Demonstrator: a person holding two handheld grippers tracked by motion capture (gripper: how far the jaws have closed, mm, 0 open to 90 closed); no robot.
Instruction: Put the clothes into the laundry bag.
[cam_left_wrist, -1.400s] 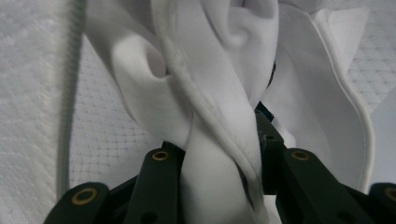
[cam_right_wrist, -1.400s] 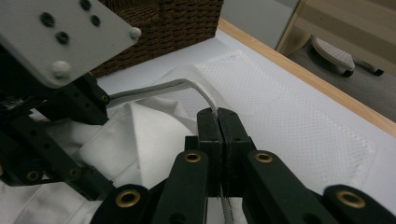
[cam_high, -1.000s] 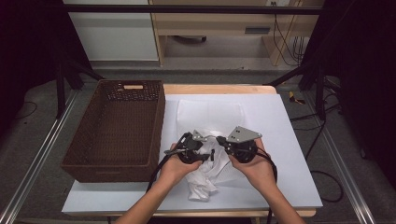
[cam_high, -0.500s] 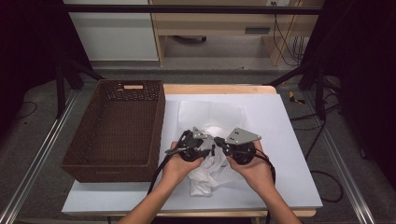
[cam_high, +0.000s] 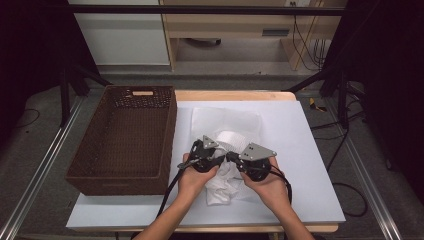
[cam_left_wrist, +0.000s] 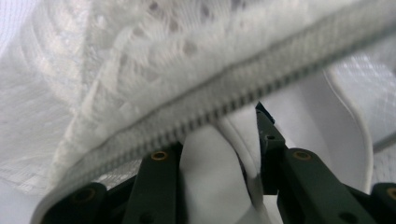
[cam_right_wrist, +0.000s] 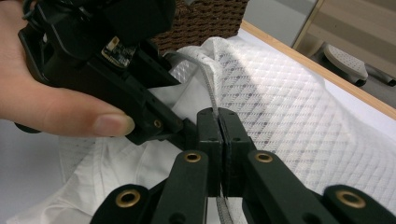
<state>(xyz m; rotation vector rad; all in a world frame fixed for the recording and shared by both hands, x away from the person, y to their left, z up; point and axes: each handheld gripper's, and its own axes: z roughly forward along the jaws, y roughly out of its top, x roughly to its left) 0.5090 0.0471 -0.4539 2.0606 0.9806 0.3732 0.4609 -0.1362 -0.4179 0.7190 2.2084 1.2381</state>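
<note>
The brown wicker basket (cam_high: 125, 142) sits beside the white garment (cam_high: 227, 150).

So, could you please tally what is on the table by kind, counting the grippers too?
Brown wicker basket: 1
White mesh zip bag holding white cloth: 1
Black grippers: 2, the left gripper and the right gripper, both pinching the bag at its zip
Total: 4
</note>
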